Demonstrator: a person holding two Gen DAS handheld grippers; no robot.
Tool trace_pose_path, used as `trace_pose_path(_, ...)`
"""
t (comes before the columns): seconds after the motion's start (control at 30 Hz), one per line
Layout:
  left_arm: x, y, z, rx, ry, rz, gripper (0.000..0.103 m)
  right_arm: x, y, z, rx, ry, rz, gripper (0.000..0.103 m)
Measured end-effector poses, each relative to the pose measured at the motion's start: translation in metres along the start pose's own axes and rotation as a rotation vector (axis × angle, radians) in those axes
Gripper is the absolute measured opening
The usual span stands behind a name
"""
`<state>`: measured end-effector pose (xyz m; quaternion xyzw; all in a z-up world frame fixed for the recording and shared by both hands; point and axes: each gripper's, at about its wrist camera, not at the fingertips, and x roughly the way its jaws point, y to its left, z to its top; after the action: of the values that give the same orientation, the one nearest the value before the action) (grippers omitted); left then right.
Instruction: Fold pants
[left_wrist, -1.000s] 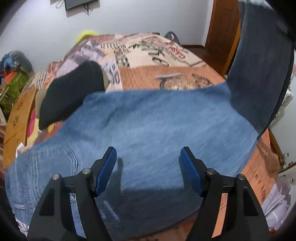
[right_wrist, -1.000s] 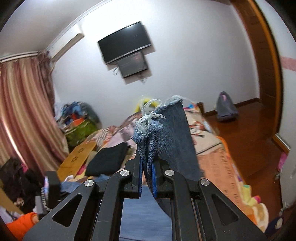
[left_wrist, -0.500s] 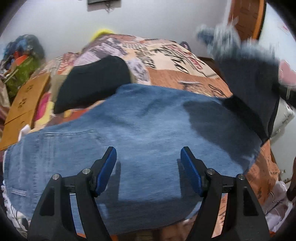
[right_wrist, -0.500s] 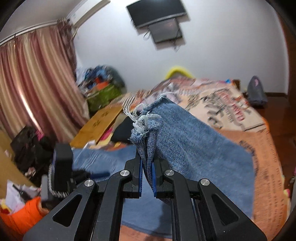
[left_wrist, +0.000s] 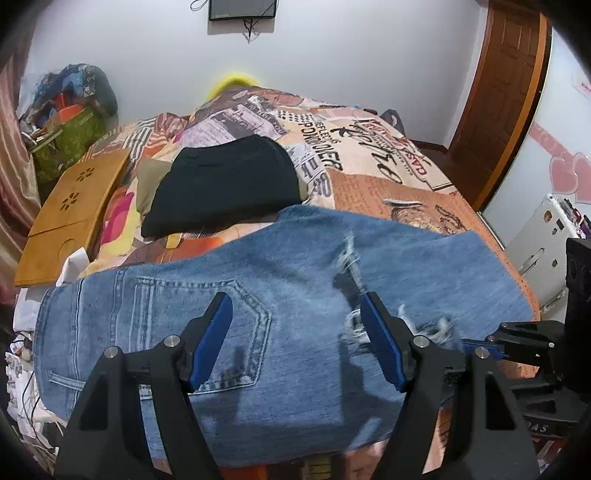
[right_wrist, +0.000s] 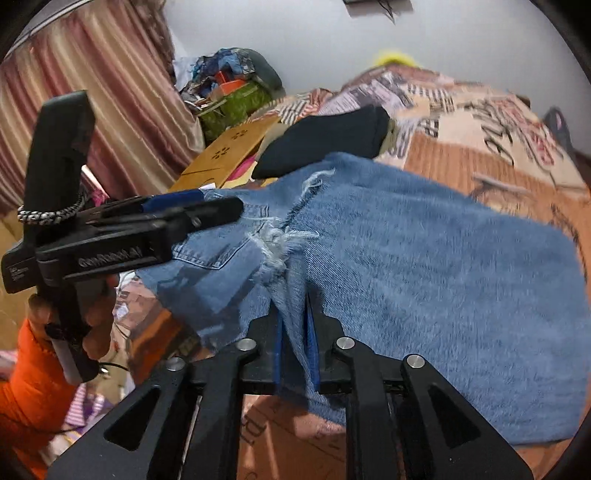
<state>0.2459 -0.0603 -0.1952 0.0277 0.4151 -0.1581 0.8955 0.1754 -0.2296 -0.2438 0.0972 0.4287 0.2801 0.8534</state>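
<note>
My left gripper (left_wrist: 295, 332) hangs over the jeans (left_wrist: 258, 295) with its blue-padded jaws spread wide, nothing between them; the back pocket (left_wrist: 221, 325) sits just under the left pad, lower centre of the left wrist view. My right gripper (right_wrist: 293, 343) has its jaws pressed together on the frayed hem (right_wrist: 277, 243) of the jeans, a fold of denim standing up between the pads. The jeans lie across the near end of the bed, folded over so that the leg end covers the upper part, its ragged threads landing beside the pocket.

Behind the jeans, centre of the left wrist view, a folded black garment (left_wrist: 221, 188) rests on the patterned bedspread (left_wrist: 369, 147), its near edge close to the denim. To the left a wooden board (left_wrist: 70, 206) leans along the bed's side, and a heap of clutter (left_wrist: 70, 107) fills the upper left corner. A wall-mounted screen (left_wrist: 242, 9) sits at the top edge and a brown door (left_wrist: 506, 92) at the upper right. In the right wrist view my left gripper (right_wrist: 207, 210) crosses the left of the frame, blocking part of the waist end, with striped curtains (right_wrist: 92, 92) behind it.
</note>
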Motion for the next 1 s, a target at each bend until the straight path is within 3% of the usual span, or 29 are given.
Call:
trace_pose_path(0.17, 0.001, -0.018, 0.004, 0.028, -0.005, -0.025, 0.072, -0.028, -0.004, -0.002, -0.005, -0.040, -0.012, 0.036)
trace_pose_path(0.33, 0.028, -0.045, -0.005, 0.080, 0.055, -0.038, 0.072, -0.060, -0.031, -0.003, 0.014, -0.119, -0.113, 0.037)
trace_pose_path(0.47, 0.054, -0.056, -0.021, 0.114, 0.120, -0.001, 0.072, -0.056, -0.069, -0.014, 0.073, -0.068, -0.208, 0.037)
trace_pose_path(0.57, 0.055, -0.056, -0.032, 0.131, 0.086, 0.006, 0.077, -0.055, -0.092, -0.031, 0.104, -0.038, -0.219, 0.037)
trace_pose_path(0.73, 0.044, -0.048, -0.041, 0.154, 0.074, 0.017, 0.078, -0.074, -0.102, -0.048, 0.122, -0.066, -0.259, 0.037)
trace_pose_path(0.83, 0.030, -0.033, -0.045, 0.147, 0.065, 0.068, 0.078, -0.085, -0.108, -0.053, 0.135, -0.059, -0.293, 0.037)
trace_pose_path(1.0, -0.003, 0.013, -0.055, 0.077, 0.050, 0.178, 0.077, -0.104, -0.110, -0.050, 0.113, -0.064, -0.434, 0.038)
